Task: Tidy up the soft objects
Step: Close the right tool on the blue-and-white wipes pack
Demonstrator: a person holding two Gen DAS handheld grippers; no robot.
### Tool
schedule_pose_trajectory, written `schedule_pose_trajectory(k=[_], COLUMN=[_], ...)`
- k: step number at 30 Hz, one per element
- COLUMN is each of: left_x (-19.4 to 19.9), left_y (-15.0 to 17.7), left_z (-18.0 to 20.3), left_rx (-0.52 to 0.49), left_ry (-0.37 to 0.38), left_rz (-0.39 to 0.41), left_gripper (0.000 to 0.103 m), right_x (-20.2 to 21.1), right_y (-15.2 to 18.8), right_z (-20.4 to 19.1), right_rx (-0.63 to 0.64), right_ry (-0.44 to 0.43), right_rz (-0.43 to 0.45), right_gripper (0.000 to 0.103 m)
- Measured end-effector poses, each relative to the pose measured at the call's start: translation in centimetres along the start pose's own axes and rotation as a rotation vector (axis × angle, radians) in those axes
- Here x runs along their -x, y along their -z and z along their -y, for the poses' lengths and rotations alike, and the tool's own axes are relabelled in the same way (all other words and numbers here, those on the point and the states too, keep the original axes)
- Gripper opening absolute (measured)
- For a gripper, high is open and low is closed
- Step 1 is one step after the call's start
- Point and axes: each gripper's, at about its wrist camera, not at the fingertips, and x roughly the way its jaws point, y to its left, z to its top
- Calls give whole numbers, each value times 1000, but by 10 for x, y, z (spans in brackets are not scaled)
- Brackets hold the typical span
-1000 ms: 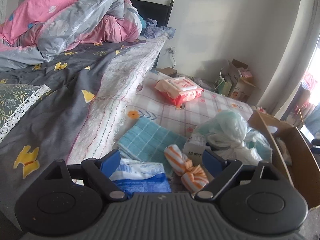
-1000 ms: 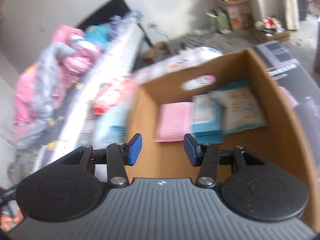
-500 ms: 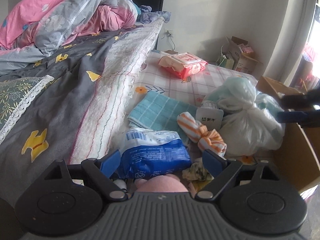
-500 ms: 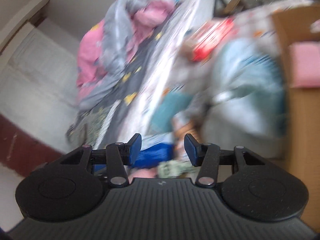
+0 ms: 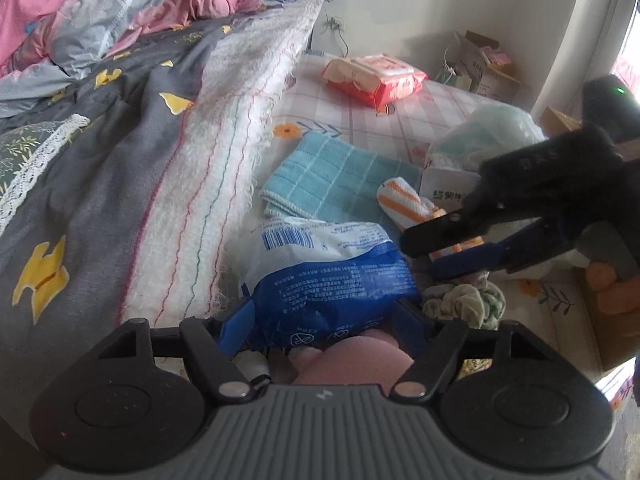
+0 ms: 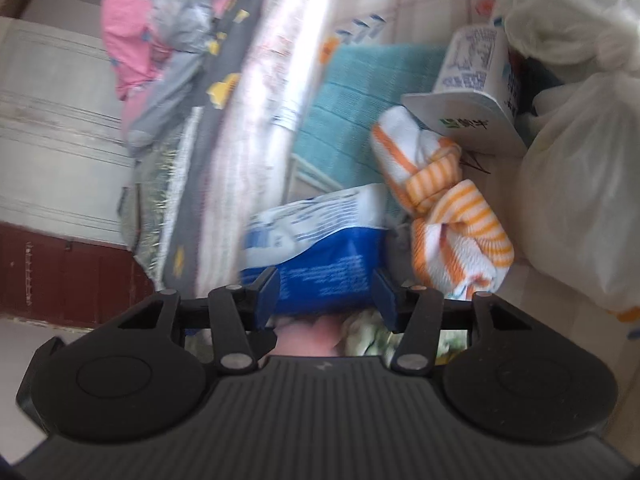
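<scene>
Much is left to sort. On the mattress [image 5: 436, 104] a blue pack [image 5: 324, 276], a teal cloth [image 5: 332, 176], a striped sock [image 6: 444, 196] and a scrunchie [image 5: 468, 300] lie unsorted (a box edge [image 5: 560, 118] is seen at far right). The left gripper [image 5: 324, 320] is closing around the pack, grip not yet confirmed. The right gripper [image 6: 326, 292] is opening, nothing held, close over the pack.
</scene>
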Motion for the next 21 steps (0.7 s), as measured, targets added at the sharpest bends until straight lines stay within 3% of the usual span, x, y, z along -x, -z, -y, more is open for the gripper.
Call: schedule_pose_trajectory(k=[6,8,12,18,21], left_x=[-12,-15,-16,-12,-12], left_y=[-3,-3,-3,-8,-12], left_z=[5,6,10,9,7], left_rx=[-56,-72,-101,-120,-94], left_ry=[-24,-28,-45,-47,13], left_rz=[-22,-28,-25,-12,-21], left_gripper=[78,81,81,81,81], right_x=[-33,-34,-31,-18,-15], right_y=[-14,-15,-16,-13,-11], right_z=[-4,-7,-11,-5,-4], right_rx=[2,20,23,-24,-70], right_ry=[10,-2,-37,-135,-272], right_rz=[-93,-110,-120,-109,-133], right_gripper=[60,67,69,70,66])
